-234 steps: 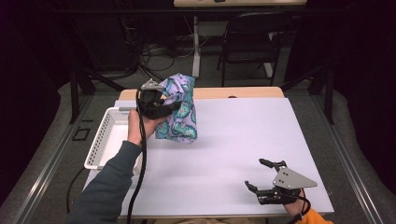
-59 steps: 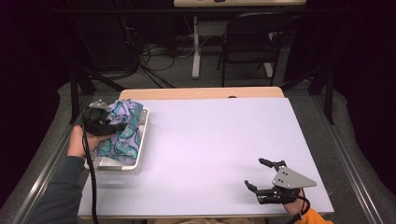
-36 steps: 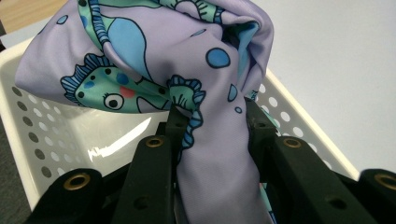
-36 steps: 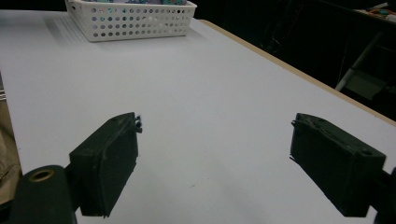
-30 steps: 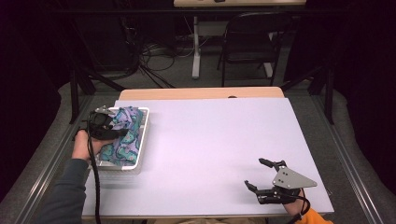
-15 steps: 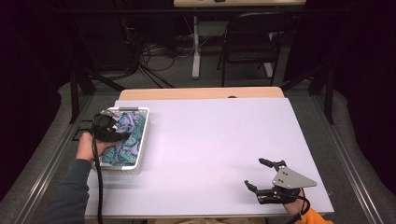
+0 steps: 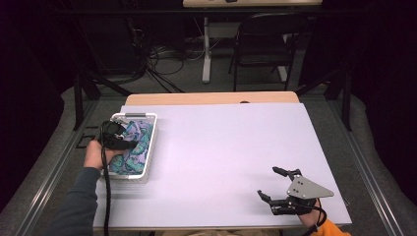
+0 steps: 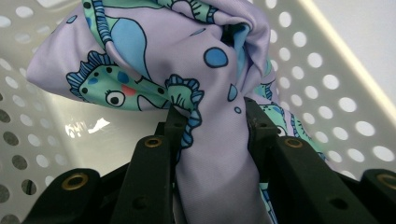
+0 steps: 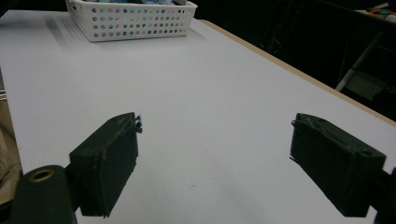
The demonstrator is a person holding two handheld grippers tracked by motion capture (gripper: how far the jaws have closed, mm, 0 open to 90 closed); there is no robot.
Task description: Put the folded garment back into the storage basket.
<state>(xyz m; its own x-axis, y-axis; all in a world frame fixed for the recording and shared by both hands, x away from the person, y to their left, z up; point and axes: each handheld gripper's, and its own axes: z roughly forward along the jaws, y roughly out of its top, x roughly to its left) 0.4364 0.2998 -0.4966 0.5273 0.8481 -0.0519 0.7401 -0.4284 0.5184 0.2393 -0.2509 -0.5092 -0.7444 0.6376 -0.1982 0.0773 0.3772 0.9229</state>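
A lilac cloth (image 7: 132,147) printed with blue and green seahorses lies bunched inside the white perforated basket (image 7: 149,147) at the table's left edge. My left gripper (image 7: 122,143) reaches into the basket, shut on a fold of the cloth (image 8: 212,154), with the basket's holed wall (image 8: 327,79) close behind. My right gripper (image 7: 272,184) rests near the table's front right edge, its jaws wide open over bare white tabletop (image 9: 205,107), nothing between them. The basket (image 9: 135,21) stands far off in the right gripper view.
The white tabletop (image 7: 231,147) spreads between basket and right gripper. A wooden strip (image 7: 211,98) runs along its far edge. Beyond stand a chair (image 7: 260,49), cables and a desk leg on the dark floor.
My left gripper carried the cloth from above the table leftward and down into the basket, sinking lower over the last second. The right gripper has stayed put.
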